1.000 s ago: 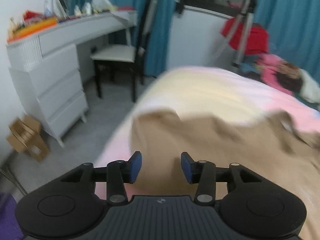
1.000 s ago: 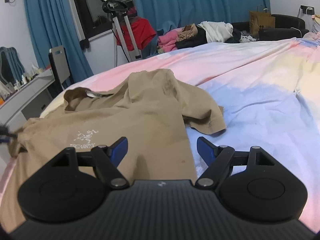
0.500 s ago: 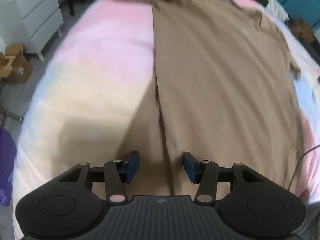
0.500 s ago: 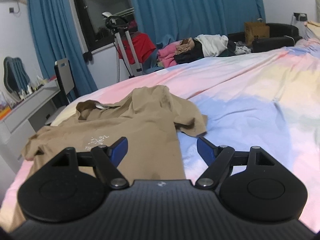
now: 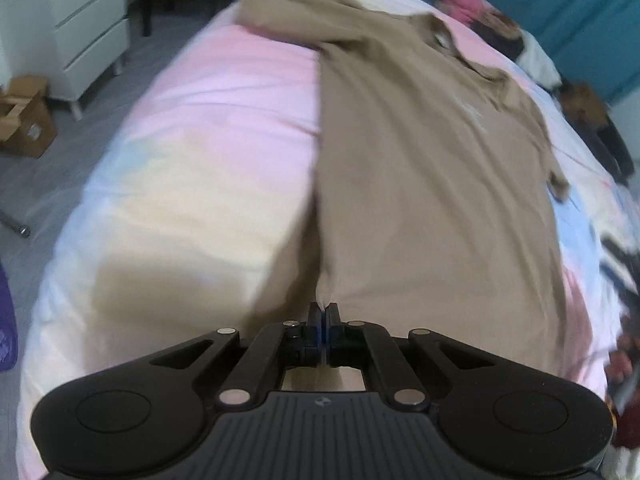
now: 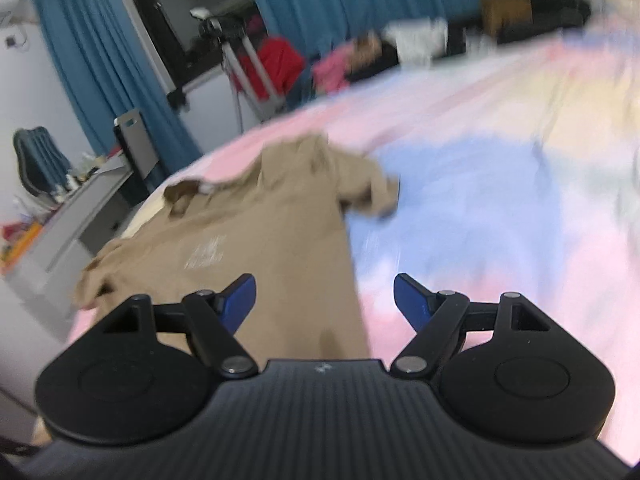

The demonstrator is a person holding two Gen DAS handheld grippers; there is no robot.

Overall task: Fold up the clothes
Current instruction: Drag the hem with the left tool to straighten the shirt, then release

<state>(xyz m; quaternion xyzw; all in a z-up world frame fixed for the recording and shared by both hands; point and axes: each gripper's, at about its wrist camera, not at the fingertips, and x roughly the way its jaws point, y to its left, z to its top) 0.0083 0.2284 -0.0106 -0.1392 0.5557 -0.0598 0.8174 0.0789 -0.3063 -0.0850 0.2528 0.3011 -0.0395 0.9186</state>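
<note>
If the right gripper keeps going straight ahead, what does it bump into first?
Probably the tan shirt. The right gripper has its jaws open, with nothing between them, and points down at the shirt's near edge on the pastel bedsheet. Blur makes the exact depth uncertain.

The left gripper goes from jaws apart a moment ago to clamped together, now pinching what looks, through the blur, like the hem of the tan T-shirt. Its view swings from the dresser and chair down onto the shirt, now stretched long across the pastel bedsheet. The right gripper drifts sideways, its view tilting, and the shirt looks straighter than before.
</note>
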